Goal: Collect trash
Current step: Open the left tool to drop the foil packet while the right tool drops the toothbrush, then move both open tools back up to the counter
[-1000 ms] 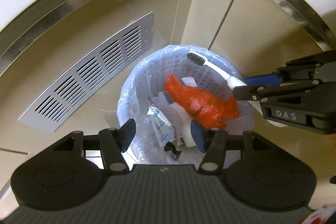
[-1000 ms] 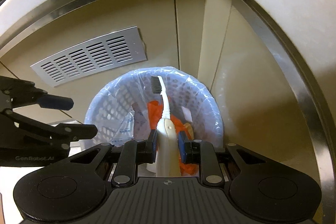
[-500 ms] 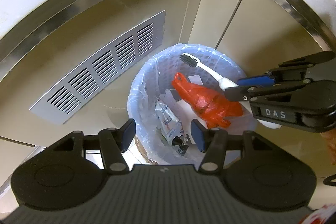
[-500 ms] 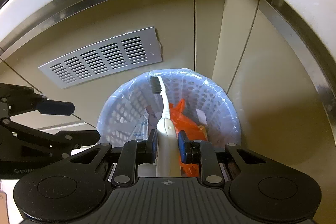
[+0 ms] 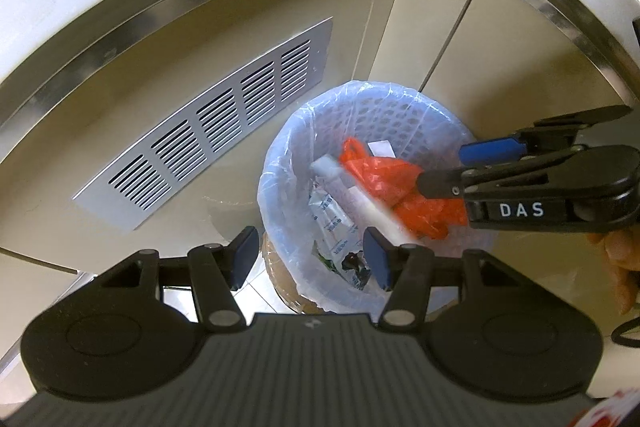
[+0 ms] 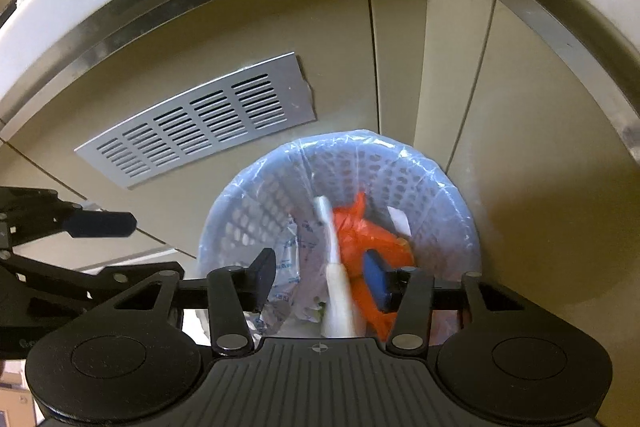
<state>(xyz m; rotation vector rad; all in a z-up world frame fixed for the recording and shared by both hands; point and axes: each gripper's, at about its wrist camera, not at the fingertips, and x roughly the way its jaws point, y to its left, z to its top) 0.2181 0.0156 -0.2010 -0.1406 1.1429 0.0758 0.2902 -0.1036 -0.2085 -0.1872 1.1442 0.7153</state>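
- The lined waste basket (image 6: pixel 340 195) stands on the floor against the cabinet front with the louvred vent (image 6: pixel 200 123), and it lies straight ahead of and below both my pairs of jaws, which tilt steeply down at it.
- My right gripper (image 6: pixel 320 277) hangs over the near side of the basket's mouth, so it is the nearer one. My left gripper (image 5: pixel 308 259) sits over the basket's near-left rim, its jaws parted with nothing between them.
- The toothbrush (image 6: pixel 334 267) is inside the basket's mouth, motion-blurred, its long axis running from near my right jaws away toward the far wall, head end farthest. It lies beside the knotted orange bag (image 6: pixel 368 243), on the bag's left in my right view.
- My right jaws are released: the toothbrush handle shows in the gap between them, but neither pad presses on it.
- Judged from this, the toothbrush is delivered, and the coming move is to lift my right jaws clear of the rim and go for the next piece of trash.
- Against the earlier frame: my right jaws were clenched on the handle, holding the toothbrush out over the basket. They have just been opening, and the toothbrush now lies lower, among the bag and wrappers (image 5: pixel 332 223).
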